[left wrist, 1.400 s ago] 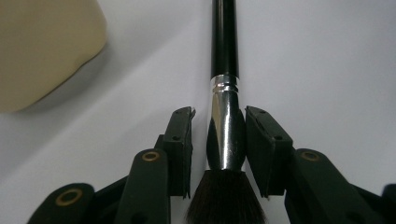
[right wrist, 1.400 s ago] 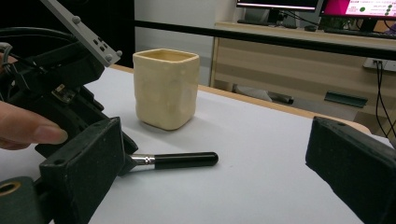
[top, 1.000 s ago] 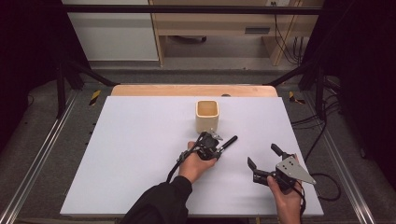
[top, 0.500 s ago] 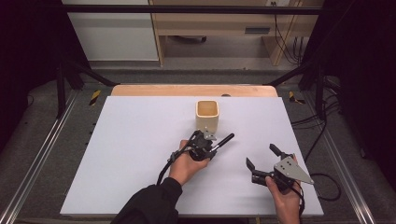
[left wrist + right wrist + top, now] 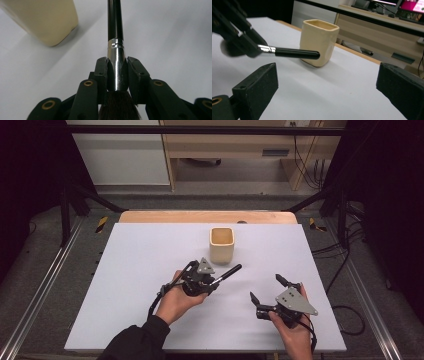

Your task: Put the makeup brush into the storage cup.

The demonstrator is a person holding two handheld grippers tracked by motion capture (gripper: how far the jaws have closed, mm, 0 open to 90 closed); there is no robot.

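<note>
A brush (image 5: 227, 272) with a black handle, silver ferrule and dark bristles is held in my left gripper (image 5: 212, 281), above the white table top (image 5: 140, 270). In the left gripper view the jaws of the left gripper (image 5: 117, 62) are shut on the ferrule (image 5: 115, 72), with the handle (image 5: 115, 20) pointing away past a cream square cup (image 5: 45, 20). The cup (image 5: 221, 245) stands upright just beyond the brush tip. My right gripper (image 5: 266, 288) is at the front right, open and with nothing in it. In its own view, the right gripper (image 5: 328, 80) faces the cup (image 5: 319, 42) and the brush (image 5: 295, 53).
A wooden strip (image 5: 200, 216) runs along the table's far edge. Metal rails (image 5: 45, 285) flank the table, and cables (image 5: 345, 315) lie on the floor at the right. Open white surface lies left of the cup and between the two hands.
My left hand has carried the brush leftward and upward, away from the cup. My right hand has shifted slightly left; its jaws stay open.
</note>
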